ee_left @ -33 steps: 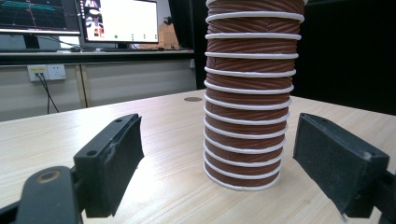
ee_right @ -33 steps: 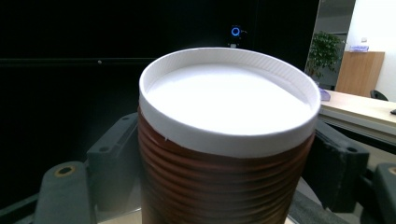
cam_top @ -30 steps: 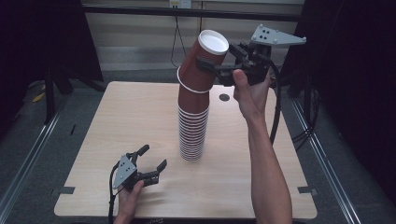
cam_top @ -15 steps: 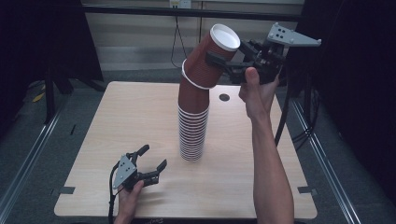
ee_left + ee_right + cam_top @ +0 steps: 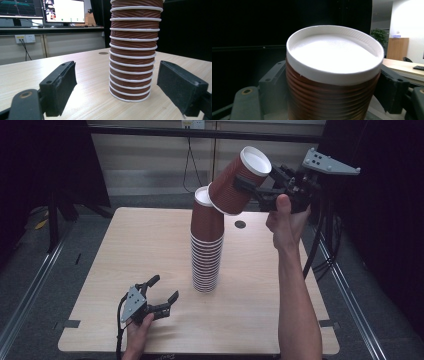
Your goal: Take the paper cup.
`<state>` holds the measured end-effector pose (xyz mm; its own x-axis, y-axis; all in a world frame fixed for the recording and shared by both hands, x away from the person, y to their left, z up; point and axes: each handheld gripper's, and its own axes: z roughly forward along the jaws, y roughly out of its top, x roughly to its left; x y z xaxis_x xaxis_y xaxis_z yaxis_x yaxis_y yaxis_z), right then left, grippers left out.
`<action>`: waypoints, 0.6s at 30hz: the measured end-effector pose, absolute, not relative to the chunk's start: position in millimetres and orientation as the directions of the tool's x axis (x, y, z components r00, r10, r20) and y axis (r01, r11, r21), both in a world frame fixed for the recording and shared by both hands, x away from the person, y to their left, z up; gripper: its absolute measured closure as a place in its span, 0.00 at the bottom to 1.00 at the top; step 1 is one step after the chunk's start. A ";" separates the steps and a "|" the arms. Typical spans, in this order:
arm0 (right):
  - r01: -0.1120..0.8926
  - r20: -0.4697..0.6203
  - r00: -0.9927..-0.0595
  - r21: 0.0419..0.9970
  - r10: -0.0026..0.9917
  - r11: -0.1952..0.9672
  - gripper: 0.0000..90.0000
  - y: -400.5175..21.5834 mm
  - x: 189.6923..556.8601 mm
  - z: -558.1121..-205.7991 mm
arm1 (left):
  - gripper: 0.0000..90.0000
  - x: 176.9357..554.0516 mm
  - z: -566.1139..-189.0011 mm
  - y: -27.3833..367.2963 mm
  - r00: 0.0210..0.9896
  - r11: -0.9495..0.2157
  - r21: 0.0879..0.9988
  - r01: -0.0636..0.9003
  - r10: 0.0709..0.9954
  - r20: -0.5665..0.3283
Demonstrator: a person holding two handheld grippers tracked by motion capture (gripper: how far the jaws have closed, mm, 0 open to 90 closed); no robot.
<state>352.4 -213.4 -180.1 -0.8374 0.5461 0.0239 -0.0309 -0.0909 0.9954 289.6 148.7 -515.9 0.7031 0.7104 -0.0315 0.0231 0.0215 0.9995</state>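
A tall stack of brown ribbed paper cups [image 5: 206, 250] stands upside down at the middle of the wooden table [image 5: 135, 245]. My right gripper [image 5: 250, 187] is held high at the stack's upper right, shut on one brown cup [image 5: 229, 195]. That cup is tilted, its white bottom pointing up and right, and its rim is beside the stack's top. In the right gripper view the cup [image 5: 332, 105] sits between both jaws. My left gripper [image 5: 162, 290] rests low at the front left, open, nothing between its pads. The stack [image 5: 132, 57] stands just beyond its jaws.
A small dark hole [image 5: 240, 224] marks the tabletop behind the stack. Metal rails [image 5: 30, 285] run along both sides of the table. Monitors [image 5: 65, 11] and a wall socket [image 5: 26, 38] stand at the far wall in the left gripper view.
My right gripper has carried the top cup to the right and tilted it further, off the top of the stack. The left gripper has stayed where it was.
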 end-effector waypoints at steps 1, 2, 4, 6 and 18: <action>-0.033 0.024 -0.838 0.995 0.545 -0.095 0.24 -214.8 351.8 -179.7 | 0.17 289.6 -515.9 148.7 0.703 0.021 1.000 0.023 0.710 -0.031; -0.032 0.024 -0.836 0.995 0.549 -0.091 0.24 -216.0 351.1 -179.1 | 0.17 289.4 -516.0 148.4 0.703 0.026 0.999 0.026 0.711 -0.036; -0.038 0.018 -0.833 0.995 0.554 -0.091 0.24 -218.8 349.0 -178.8 | 0.17 289.6 -515.9 148.7 0.703 0.021 1.000 0.023 0.710 -0.031; -0.041 0.017 -0.829 0.995 0.560 -0.091 0.24 -221.5 347.0 -180.3 | 0.17 289.4 -515.9 148.3 0.703 0.023 0.999 0.025 0.711 -0.034; -0.024 0.047 -0.805 0.994 0.592 -0.111 0.24 -253.0 335.8 -191.9 | 0.17 289.9 -515.2 146.0 0.703 0.005 0.999 0.032 0.711 -0.026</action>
